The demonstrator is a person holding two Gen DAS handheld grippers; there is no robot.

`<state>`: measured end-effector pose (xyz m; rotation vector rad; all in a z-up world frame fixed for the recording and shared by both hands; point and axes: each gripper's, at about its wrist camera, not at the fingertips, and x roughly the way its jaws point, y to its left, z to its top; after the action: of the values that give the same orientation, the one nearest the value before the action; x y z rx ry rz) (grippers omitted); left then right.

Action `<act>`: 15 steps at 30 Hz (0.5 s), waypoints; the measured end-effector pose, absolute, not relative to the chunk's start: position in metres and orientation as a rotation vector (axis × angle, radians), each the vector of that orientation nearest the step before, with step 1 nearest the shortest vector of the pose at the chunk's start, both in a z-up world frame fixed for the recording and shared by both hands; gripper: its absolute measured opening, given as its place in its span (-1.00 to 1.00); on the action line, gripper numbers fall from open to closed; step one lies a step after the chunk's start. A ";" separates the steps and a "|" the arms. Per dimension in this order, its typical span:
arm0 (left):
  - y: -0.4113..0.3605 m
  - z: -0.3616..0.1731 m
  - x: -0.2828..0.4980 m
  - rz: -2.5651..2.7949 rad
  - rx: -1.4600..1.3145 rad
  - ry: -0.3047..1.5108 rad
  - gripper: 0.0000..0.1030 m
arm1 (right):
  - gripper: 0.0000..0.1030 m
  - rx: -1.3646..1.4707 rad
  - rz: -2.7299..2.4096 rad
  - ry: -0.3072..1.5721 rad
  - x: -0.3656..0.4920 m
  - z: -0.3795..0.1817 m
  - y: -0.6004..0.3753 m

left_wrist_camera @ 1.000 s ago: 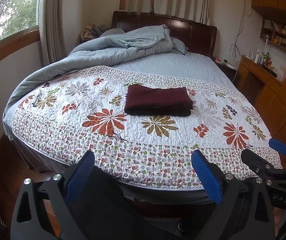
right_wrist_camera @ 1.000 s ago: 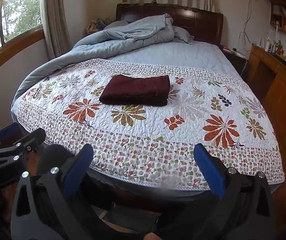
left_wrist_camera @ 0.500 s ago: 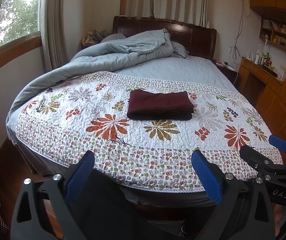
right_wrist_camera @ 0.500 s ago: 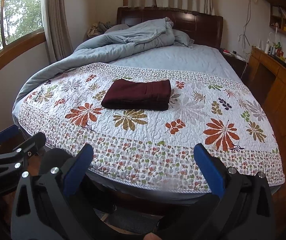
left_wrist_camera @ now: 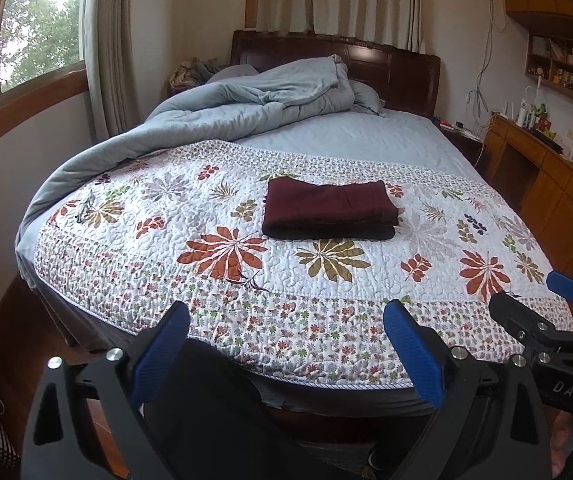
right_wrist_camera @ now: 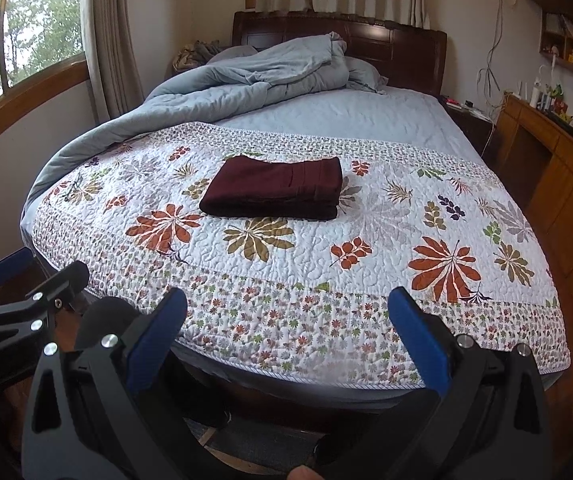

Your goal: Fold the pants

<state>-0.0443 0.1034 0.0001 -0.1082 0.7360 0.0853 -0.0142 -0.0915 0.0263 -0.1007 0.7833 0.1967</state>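
Two spread grippers, left gripper (left_wrist_camera: 286, 350), right gripper (right_wrist_camera: 288, 328), folded pants (right_wrist_camera: 274, 188), fingertip (right_wrist_camera: 304, 473) right view only

Matt dark maroon cloth in the pants (left_wrist_camera: 328, 210), soft and thick at the folds. Stitched, puckered cotton look to the quilt (left_wrist_camera: 246, 280), printed with leaves. Smooth grey-blue fabric on the duvet (left_wrist_camera: 226, 108), rumpled. Glossy dark wood for the headboard (left_wrist_camera: 390, 68); paler varnished wood on the cabinets (left_wrist_camera: 546, 184), right. Matt black plastic with bright metal screws on the left gripper (left_wrist_camera: 286, 340) and right gripper (right_wrist_camera: 286, 328); ribbed blue pads (left_wrist_camera: 414, 352).
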 end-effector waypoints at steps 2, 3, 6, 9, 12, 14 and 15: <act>0.105 -0.002 -0.040 0.083 -0.120 0.750 0.90 | 0.94 -0.100 0.196 0.791 -0.010 0.023 -0.091; 0.106 -0.004 -0.038 0.084 -0.125 0.756 0.90 | 0.94 -0.098 0.197 0.793 -0.009 0.022 -0.090; 0.109 -0.006 -0.035 0.092 -0.127 0.769 0.90 | 0.94 -0.095 0.200 0.797 -0.005 0.021 -0.090; 0.111 -0.006 -0.034 0.090 -0.132 0.771 0.90 | 0.94 -0.098 0.206 0.797 -0.002 0.020 -0.088; 0.112 -0.003 -0.037 0.107 -0.117 0.758 0.90 | 0.94 -0.102 0.210 0.794 -0.001 0.022 -0.086; 0.112 -0.002 -0.037 0.108 -0.117 0.756 0.90 | 0.94 -0.103 0.212 0.789 -0.002 0.023 -0.086; 0.113 -0.001 -0.037 0.107 -0.119 0.756 0.90 | 0.94 -0.103 0.212 0.786 -0.003 0.024 -0.086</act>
<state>-0.0367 0.1127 -0.0011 -0.1189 0.7556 0.1066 -0.0027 -0.0863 0.0245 -0.1031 0.7860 0.2119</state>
